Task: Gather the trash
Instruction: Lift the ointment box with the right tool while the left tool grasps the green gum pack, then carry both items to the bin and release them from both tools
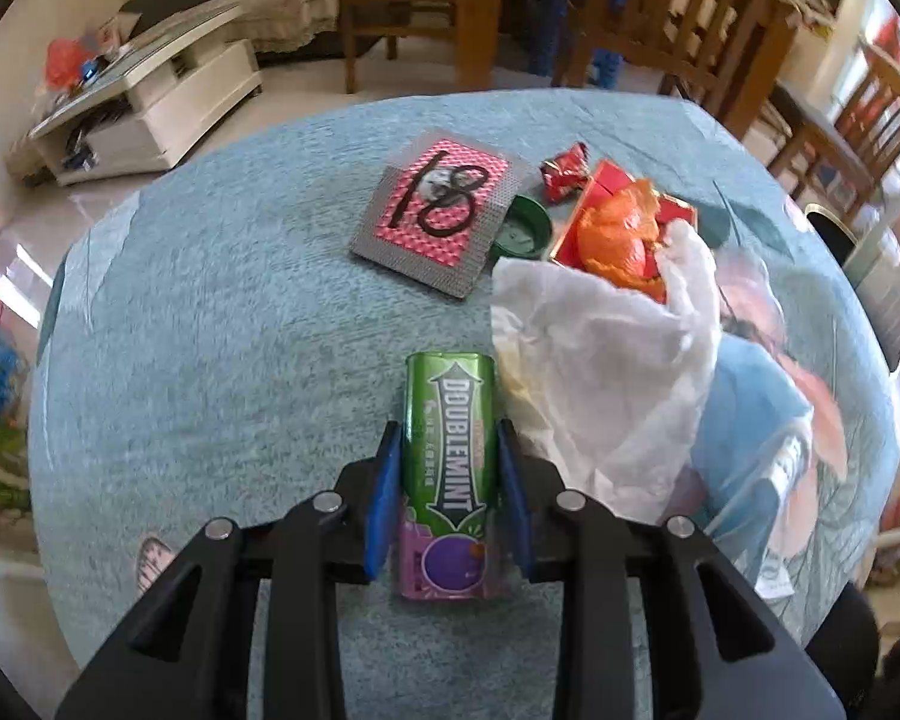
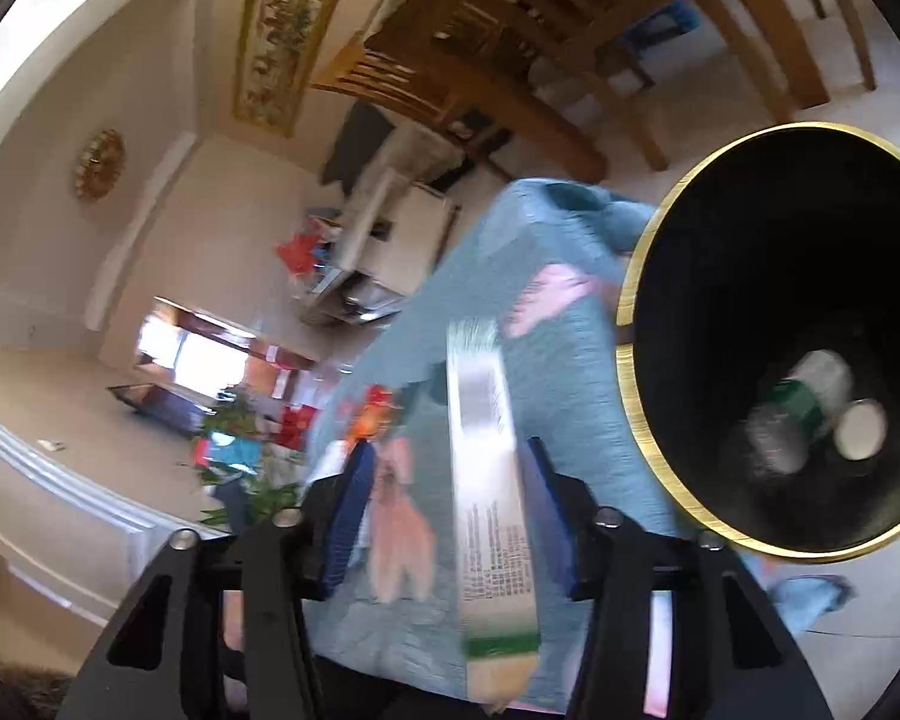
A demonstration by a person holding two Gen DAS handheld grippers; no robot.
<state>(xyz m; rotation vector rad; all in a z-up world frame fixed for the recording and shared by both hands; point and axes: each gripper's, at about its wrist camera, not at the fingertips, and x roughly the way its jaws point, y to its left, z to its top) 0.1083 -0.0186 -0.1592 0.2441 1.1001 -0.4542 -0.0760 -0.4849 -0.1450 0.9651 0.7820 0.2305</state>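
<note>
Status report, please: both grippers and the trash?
Left gripper shut on Doublemint pack. Right gripper open, flat box between fingers, near bin. Nothing blocking.

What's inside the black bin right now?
In the black bin, near the bottom, lie a green-and-white can or bottle, a white round lid-like piece and something grey, blurred. The rest is too dark to make out.

Teal-clothed table (image 1: 222, 330), Doublemint pack (image 1: 450, 468), silver-pink card (image 1: 435, 210), green cap (image 1: 522, 228), white tissue (image 1: 606, 372), red wrapper (image 1: 561, 171)
</note>
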